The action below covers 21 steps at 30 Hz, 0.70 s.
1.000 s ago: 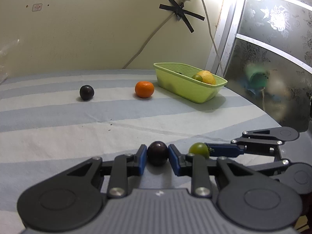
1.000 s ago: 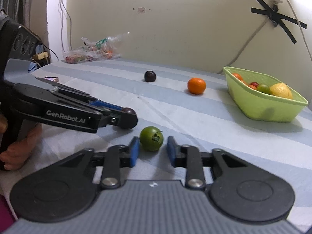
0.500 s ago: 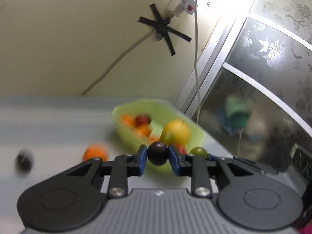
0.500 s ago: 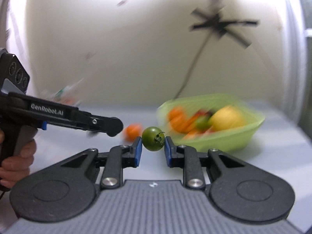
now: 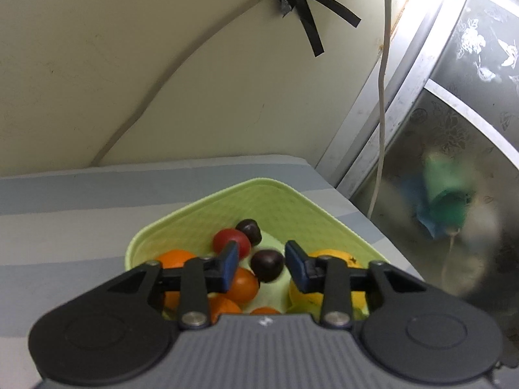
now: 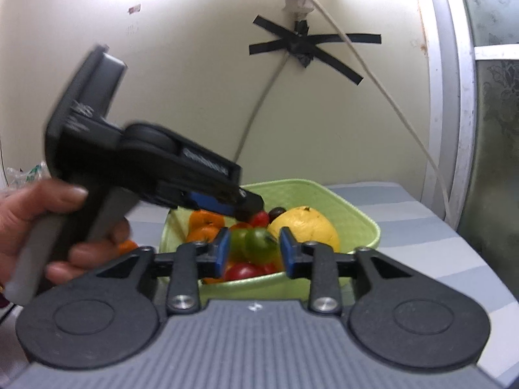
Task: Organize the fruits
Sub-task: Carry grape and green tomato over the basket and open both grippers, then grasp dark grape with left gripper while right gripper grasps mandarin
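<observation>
The green basket (image 5: 324, 209) holds oranges, red tomatoes, dark fruits and a yellow lemon (image 6: 303, 227). My left gripper (image 5: 261, 264) is open over the basket; a dark plum (image 5: 267, 264) sits loose between its jaws, touching neither pad. My right gripper (image 6: 254, 253) is open at the basket's near rim (image 6: 269, 283); a green tomato (image 6: 259, 243) lies between its jaws, free of the pads. The left gripper also shows in the right wrist view (image 6: 249, 206), reaching in from the left.
A striped blue-grey cloth (image 5: 65, 201) covers the table. An orange (image 6: 128, 246) lies on the cloth left of the basket. The wall with a taped cable (image 6: 305, 45) is close behind. A glass door frame (image 5: 389, 123) stands at the right.
Both grippers have moved over the basket and opened. The plum and the green tomato, held half a second ago, are now released between the jaws.
</observation>
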Available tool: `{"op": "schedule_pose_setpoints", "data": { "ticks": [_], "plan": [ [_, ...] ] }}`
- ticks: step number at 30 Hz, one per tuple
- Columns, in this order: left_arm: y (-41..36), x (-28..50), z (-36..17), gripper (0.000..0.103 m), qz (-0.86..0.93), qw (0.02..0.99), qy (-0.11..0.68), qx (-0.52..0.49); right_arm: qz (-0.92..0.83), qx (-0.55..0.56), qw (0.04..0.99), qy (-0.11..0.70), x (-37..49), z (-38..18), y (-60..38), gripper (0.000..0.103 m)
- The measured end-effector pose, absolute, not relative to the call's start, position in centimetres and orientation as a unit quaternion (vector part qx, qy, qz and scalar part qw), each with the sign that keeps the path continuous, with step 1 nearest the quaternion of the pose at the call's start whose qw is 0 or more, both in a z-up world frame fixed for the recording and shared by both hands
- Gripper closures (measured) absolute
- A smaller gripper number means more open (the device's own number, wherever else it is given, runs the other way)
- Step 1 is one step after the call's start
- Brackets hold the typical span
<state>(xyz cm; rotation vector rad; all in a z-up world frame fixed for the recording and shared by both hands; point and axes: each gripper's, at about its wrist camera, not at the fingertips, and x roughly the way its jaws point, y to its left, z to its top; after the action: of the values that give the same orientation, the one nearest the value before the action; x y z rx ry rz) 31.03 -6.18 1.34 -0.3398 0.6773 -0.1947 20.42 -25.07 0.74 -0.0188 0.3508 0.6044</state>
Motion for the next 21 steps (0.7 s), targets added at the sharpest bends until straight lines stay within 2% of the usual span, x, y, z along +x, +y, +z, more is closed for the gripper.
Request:
{"op": "schedule_pose_setpoints", "data": {
  "ticks": [6,12,15,21],
  "plan": [
    [-4.4,28.1,3.7,0.065,-0.089,0.934,0.293,-0.187,0.271,0.039,0.952,0.134,20.1,1.5,-27.4,0.06],
    [2.0,19.1,6.0,0.062,-0.044,0.95,0.226,-0.212,0.239,0.08,0.962,0.107,19.6,1.8,-29.2,0.06],
    [5.6,13.8,5.0,0.06,0.027,0.953,0.215,-0.211,0.232,0.079,0.963,0.107,19.9,1.6,-28.9,0.06],
    [10.2,8.5,0.5,0.06,0.142,0.93,0.261,-0.216,0.244,0.074,0.961,0.108,18.7,1.9,-27.8,0.06]
  ]
}}
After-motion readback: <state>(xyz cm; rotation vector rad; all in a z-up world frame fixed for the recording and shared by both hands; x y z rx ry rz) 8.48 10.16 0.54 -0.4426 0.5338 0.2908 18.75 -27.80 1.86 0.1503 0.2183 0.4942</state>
